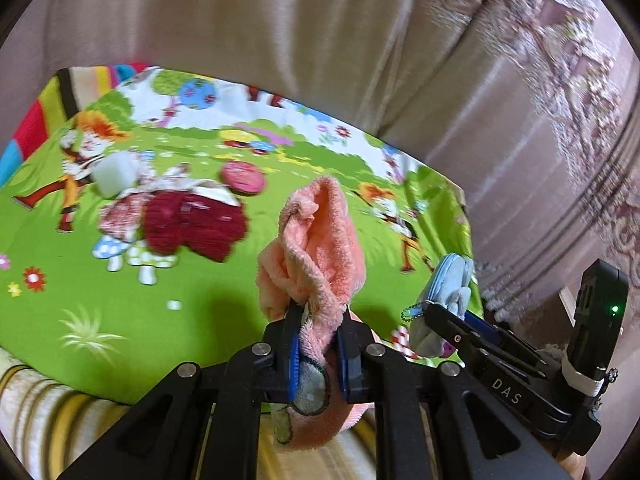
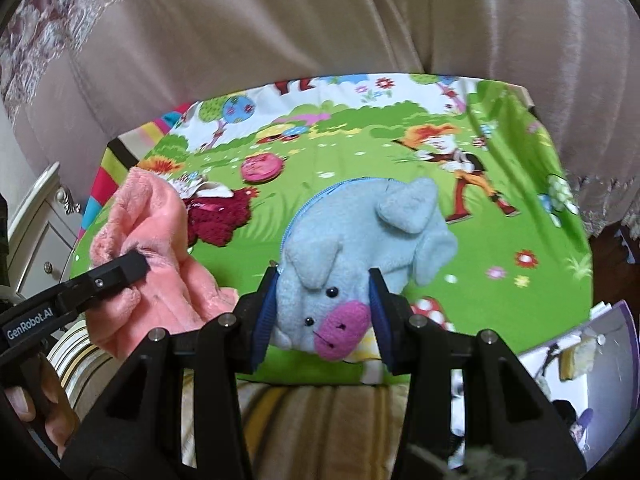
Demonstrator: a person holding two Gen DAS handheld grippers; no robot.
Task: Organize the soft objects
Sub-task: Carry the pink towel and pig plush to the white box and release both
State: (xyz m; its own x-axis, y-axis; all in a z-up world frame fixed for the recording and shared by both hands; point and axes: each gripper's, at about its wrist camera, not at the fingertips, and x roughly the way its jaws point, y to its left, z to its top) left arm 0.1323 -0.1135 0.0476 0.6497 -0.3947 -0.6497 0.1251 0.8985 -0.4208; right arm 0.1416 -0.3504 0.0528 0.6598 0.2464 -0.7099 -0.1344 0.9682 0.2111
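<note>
My left gripper (image 1: 318, 322) is shut on a fluffy pink cloth (image 1: 316, 240), which bunches up above the jaws and hangs below them. The same pink cloth (image 2: 160, 256) shows at the left of the right wrist view. My right gripper (image 2: 324, 280) is shut on a light blue plush pig purse (image 2: 360, 232) with a pink snout; it appears at the right of the left wrist view as a blue plush purse (image 1: 452, 288). On the colourful cartoon sheet (image 1: 120, 312) lie a dark red fuzzy cloth (image 1: 196, 224), a round pink pad (image 1: 242, 178) and a white block (image 1: 114, 176).
Beige curtains (image 1: 320, 40) hang behind the sheet-covered surface. A striped blanket (image 2: 320, 412) lies along the near edge. A white cabinet (image 2: 36, 224) stands at the left, and papers or a booklet (image 2: 580, 360) lie at the right. A hand (image 2: 48, 408) holds the left gripper's handle.
</note>
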